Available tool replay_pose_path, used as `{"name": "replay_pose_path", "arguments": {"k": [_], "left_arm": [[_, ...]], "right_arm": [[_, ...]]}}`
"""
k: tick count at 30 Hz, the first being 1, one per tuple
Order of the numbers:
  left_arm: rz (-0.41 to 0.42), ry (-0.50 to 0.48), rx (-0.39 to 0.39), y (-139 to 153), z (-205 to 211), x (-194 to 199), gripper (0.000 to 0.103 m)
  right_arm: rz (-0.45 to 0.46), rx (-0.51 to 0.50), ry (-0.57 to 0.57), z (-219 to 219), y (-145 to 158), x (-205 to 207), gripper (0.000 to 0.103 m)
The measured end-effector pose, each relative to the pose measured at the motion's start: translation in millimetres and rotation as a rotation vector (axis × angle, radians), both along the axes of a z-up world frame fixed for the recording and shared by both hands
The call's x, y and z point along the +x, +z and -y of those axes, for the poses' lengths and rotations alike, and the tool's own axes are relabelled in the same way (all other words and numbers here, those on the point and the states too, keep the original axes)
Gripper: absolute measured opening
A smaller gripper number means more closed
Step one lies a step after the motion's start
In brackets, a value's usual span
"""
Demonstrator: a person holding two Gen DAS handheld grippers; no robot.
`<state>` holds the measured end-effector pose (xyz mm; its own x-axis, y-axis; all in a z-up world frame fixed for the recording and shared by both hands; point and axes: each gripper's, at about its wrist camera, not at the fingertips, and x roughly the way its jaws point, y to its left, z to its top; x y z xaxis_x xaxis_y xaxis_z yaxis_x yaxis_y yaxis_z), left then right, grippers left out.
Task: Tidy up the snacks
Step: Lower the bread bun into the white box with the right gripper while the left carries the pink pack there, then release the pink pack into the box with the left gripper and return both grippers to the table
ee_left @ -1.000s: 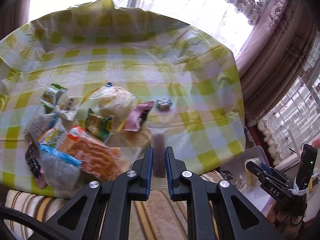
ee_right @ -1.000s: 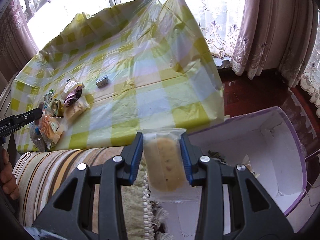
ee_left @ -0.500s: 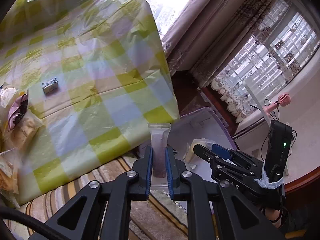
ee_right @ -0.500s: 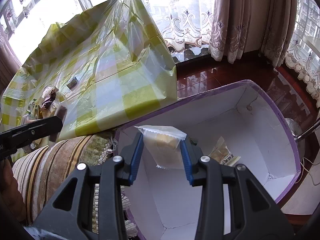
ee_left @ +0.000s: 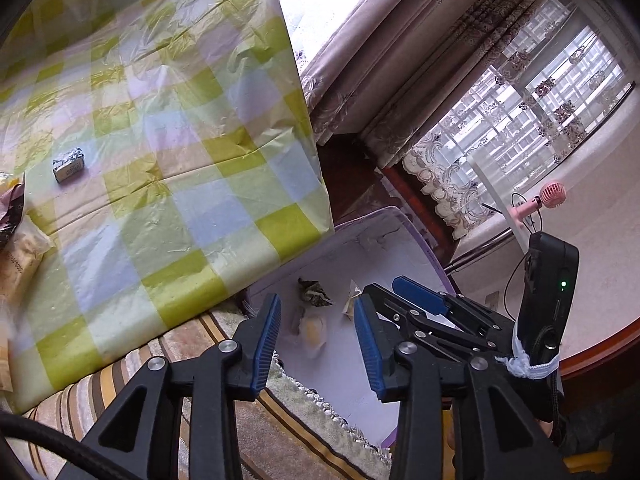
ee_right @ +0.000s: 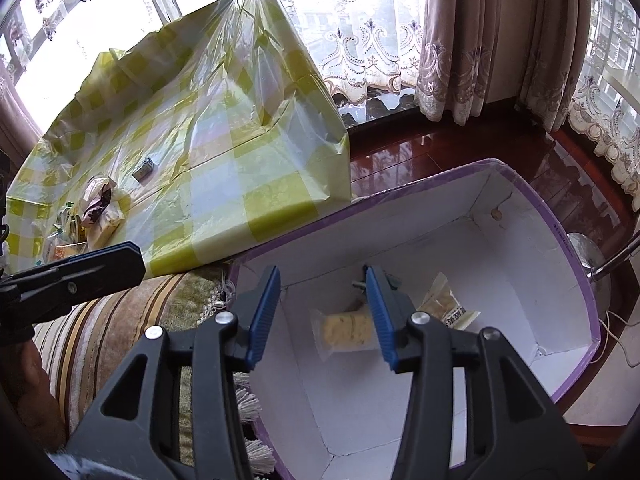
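Both grippers, left (ee_left: pixel 316 338) and right (ee_right: pixel 324 314), have just parted their fingers, empty, above the purple-rimmed box (ee_right: pixel 568 240) where the yellow cake packet (ee_right: pixel 346 330) lies below them (next, probably back to the bench (ee_left: pixel 160 140) for more snacks).

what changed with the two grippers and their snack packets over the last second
Both grippers swung from the checked tablecloth over to the white purple-rimmed box. Both have just been opening: the left gripper let go its dark slim packet, the right gripper its yellow cake packet, which now lies in the box. Nothing is between either pair of jaws. The small silver packet on the cloth stayed put.
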<state>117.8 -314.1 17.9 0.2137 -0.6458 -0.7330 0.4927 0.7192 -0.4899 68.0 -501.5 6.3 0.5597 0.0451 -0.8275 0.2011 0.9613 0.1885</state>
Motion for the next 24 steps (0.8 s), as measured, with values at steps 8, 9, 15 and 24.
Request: {"name": "replay_pose_path", "arguments": {"k": [8,9,15,24], "left_arm": [[0.055,0.066,0.021,5,-22,-1,0.040],[0.064,0.072,0.016,7,-26,-1,0.040],[0.094,0.135,-0.002,13,-53,-3,0.040],[0.074,0.290,-0.014,12,-122,-7,0.040]], "right_arm": [[0.016,0.007,0.039,-21,8,4,0.049],[0.018,0.005,0.049,-26,9,5,0.049],[0.043,0.002,0.122,-55,19,9,0.049],[0.070,0.015,0.255,-103,34,14,0.055]]}}
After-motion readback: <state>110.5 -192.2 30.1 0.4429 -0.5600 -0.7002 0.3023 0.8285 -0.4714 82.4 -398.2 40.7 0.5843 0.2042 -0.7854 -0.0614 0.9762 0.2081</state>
